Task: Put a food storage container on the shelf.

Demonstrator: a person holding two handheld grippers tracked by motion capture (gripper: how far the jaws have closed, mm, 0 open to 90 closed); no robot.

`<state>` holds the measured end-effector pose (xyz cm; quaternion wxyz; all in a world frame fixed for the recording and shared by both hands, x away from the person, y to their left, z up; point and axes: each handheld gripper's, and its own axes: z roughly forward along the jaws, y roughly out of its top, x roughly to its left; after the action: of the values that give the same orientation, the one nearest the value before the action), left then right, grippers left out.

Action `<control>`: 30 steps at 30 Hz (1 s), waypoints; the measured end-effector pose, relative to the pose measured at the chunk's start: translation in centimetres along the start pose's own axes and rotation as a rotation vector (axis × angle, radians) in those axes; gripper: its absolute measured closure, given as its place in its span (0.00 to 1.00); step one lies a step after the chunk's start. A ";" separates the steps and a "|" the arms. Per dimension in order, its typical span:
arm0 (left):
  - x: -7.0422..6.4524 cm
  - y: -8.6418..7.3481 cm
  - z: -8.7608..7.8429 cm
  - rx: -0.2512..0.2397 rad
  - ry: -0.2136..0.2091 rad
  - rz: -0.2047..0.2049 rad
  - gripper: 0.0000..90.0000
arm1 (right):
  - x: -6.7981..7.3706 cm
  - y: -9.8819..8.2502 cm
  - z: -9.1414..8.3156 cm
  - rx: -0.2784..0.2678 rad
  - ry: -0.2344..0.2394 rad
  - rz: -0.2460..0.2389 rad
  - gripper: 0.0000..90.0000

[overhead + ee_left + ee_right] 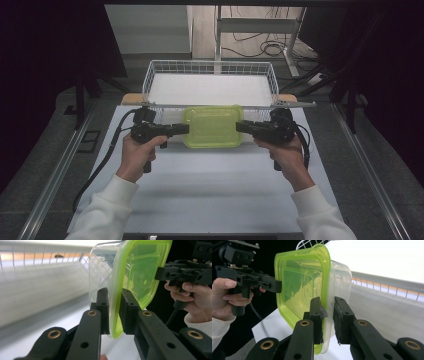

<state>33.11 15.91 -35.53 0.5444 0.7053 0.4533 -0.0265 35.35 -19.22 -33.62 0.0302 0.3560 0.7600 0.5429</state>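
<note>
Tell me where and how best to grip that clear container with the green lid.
Grip the green lid's protruding rim at the two short ends, one gripper coming in level from each side. The rim is a thin flange that jaws can pinch, as the left gripper and right gripper do now; the container's smooth clear walls probably offer less purchase.

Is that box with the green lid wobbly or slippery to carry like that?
Probably light: the clear box looks empty. Likely slippery, since the left gripper and right gripper pinch only the smooth lid rim at each end. The thin plastic rim may flex a little.
</note>
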 end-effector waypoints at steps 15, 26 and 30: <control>0.4 3.6 0.5 0.007 -0.001 0.027 0.88 | -1.3 2.6 0.2 -0.020 -0.010 -0.003 0.86; 0.8 6.5 0.8 0.003 0.002 0.034 0.88 | -2.6 5.0 0.5 -0.035 -0.004 0.014 0.86; 1.1 7.6 0.9 0.007 0.010 0.042 0.88 | -3.2 6.0 0.9 -0.040 0.004 0.019 0.86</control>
<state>39.28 15.89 -30.87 0.5403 0.7166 0.4410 -0.0131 41.16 -19.41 -30.05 0.0307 0.3613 0.7457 0.5590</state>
